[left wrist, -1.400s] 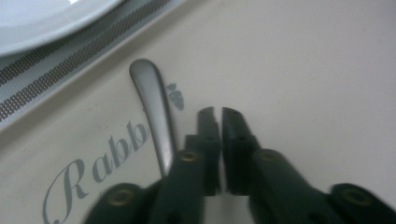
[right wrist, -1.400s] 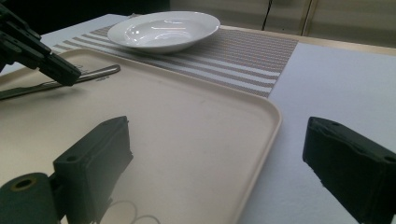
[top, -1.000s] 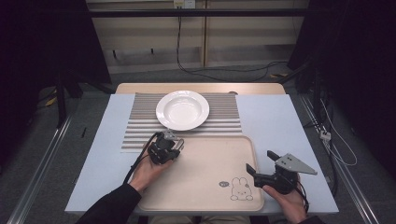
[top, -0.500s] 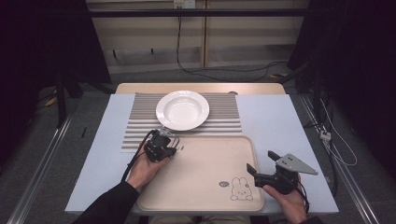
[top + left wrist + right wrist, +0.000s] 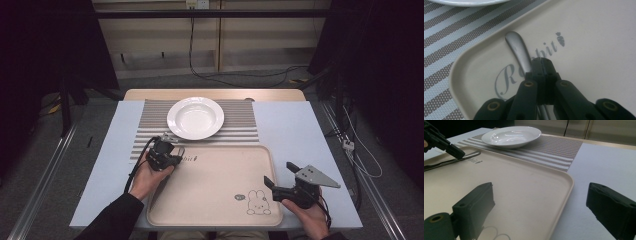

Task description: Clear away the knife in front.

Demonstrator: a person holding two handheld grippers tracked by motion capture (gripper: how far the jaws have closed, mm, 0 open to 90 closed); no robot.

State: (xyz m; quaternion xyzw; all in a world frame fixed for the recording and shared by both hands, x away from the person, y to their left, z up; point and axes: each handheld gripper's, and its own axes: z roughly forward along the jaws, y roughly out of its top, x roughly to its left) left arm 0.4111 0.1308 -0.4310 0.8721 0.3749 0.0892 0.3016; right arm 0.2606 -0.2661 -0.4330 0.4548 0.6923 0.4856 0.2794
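The counter carries a striped mat with a white plate on it, set ahead of me as if for a meal. Nearer lies the beige tray, likely where cutlery waits. My left fingers are clamped tight on the handle of a metal utensil at the tray's far left corner, its end pointing toward the plate. My right fingers stand wide apart, holding nothing, over the tray's right edge.

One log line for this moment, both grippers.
left gripper: shut on metal utensil | over beige tray | right gripper: open, empty
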